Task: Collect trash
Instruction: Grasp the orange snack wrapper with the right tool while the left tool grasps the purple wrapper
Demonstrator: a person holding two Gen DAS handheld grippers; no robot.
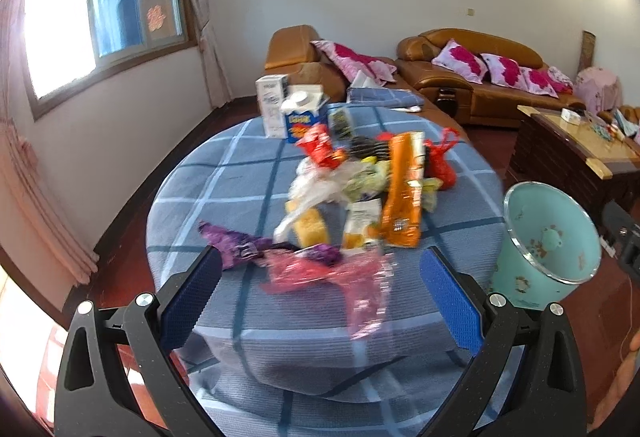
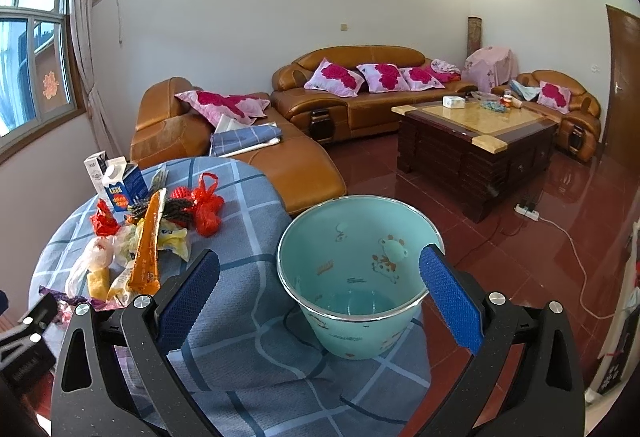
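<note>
On the round counter [image 1: 256, 197] draped in a blue checked cloth lies a heap of trash: a tall orange foil packet [image 1: 402, 193], a crumpled pink plastic wrapper [image 1: 336, 277] nearest, a purple wrapper [image 1: 236, 245] to its left, and a red plastic bag [image 1: 440, 161] farther right. The left hand-held gripper [image 1: 320, 297] hangs wide apart, empty, just before the pink wrapper. The right hand-held gripper [image 2: 320, 297] is also spread wide and empty, flanking a mint-green plastic bin [image 2: 360, 269] at the counter's right edge.

Bright window glare; blurred, fisheye-warped.
</note>
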